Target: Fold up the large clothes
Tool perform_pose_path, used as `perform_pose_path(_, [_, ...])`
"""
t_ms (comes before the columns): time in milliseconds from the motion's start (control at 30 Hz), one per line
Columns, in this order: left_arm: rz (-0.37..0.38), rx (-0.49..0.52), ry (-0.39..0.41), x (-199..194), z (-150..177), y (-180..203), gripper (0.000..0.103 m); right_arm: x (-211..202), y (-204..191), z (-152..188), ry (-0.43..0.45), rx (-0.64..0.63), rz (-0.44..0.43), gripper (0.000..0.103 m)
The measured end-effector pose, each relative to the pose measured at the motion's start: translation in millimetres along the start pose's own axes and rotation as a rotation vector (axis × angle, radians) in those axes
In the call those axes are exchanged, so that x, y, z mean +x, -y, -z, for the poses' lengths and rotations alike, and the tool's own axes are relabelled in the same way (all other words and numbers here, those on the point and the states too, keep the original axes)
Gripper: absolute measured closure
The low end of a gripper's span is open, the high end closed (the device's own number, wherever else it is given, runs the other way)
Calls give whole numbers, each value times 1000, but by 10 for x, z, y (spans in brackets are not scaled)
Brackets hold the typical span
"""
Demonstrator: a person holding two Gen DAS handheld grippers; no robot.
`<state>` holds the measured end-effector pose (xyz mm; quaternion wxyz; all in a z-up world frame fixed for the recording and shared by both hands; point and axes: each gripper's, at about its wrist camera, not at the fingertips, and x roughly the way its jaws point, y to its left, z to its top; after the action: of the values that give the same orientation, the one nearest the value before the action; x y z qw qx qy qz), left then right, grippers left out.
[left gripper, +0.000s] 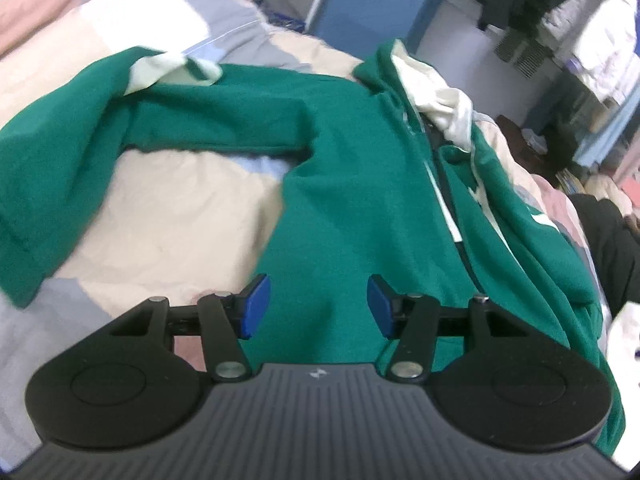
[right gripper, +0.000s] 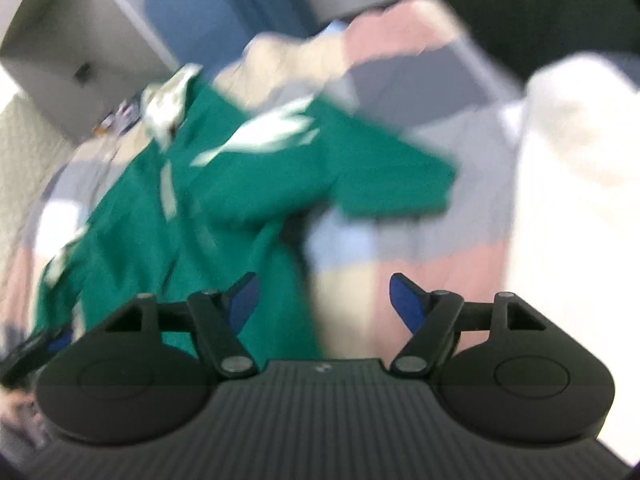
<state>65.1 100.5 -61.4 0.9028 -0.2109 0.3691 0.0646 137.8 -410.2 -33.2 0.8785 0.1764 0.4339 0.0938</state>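
Green zip-up hoodie [left gripper: 344, 184] spread front-up on patchwork quilt [left gripper: 168, 208], zip partly undone, cream-lined hood [left gripper: 436, 100] at far end, one sleeve [left gripper: 80, 152] flung out sideways. Left gripper [left gripper: 318, 306] above hem area, pads apart, nothing between. Right gripper [right gripper: 324, 304] likewise apart and empty, over quilt beside other sleeve [right gripper: 392, 184]; view blurred. Likely next: pinch each cuff and fold sleeves across the chest, keeping fabric flat and zip straight.

Bare quilt [left gripper: 180, 216] beside the spread green jacket [left gripper: 352, 184].
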Motion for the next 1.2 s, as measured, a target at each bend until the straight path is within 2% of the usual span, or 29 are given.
perform_pose_path(100, [3, 36, 8, 32, 19, 132, 43, 264, 122, -202, 47, -36, 34, 30])
perform_pose_path(167, [-23, 60, 19, 42, 30, 214, 43, 479, 147, -306, 69, -72, 63, 30])
perform_pose_path(300, [-53, 74, 46, 43, 19, 296, 43, 934, 150, -453, 76, -106, 79, 30])
perform_pose_path(400, [-70, 95, 45, 85, 23, 363, 43, 1234, 98, -544, 111, -204, 106, 28])
perform_pose_path(467, [-82, 114, 49, 128, 20, 412, 43, 1415, 74, -577, 84, -273, 106, 28])
perform_pose_path(533, [-94, 126, 52, 179, 5, 445, 43, 1611, 16, -580, 52, -358, 156, 29])
perform_pose_path(567, [-100, 127, 53, 206, -2, 460, 43, 1636, 4, -585, 51, -365, 168, 34])
perform_pose_path(600, [-100, 125, 52, 228, -11, 462, 43, 1654, 1, -613, 51, -360, 184, 57])
perform_pose_path(667, [-97, 119, 47, 268, -21, 469, 43, 1616, 22, -721, 55, -334, 250, 86])
perform_pose_path(700, [-96, 120, 45, 282, -20, 470, 43, 1547, 67, -824, 63, -312, 251, 95])
perform_pose_path(767, [-100, 131, 42, 307, -9, 476, 43, 1404, 157, -1014, 95, -303, 264, 95])
perform_pose_path(967, [-101, 136, 26, 408, -11, 476, 43, 628, 531, -1772, 293, -219, 362, 96])
perform_pose_path(1100, [-103, 135, 19, 485, -25, 494, 43, 113, 791, -2263, 432, -157, 469, 96])
perform_pose_path(1200, [-101, 140, 14, 567, -36, 513, 43, -20, 1025, -2555, 467, -109, 551, 96])
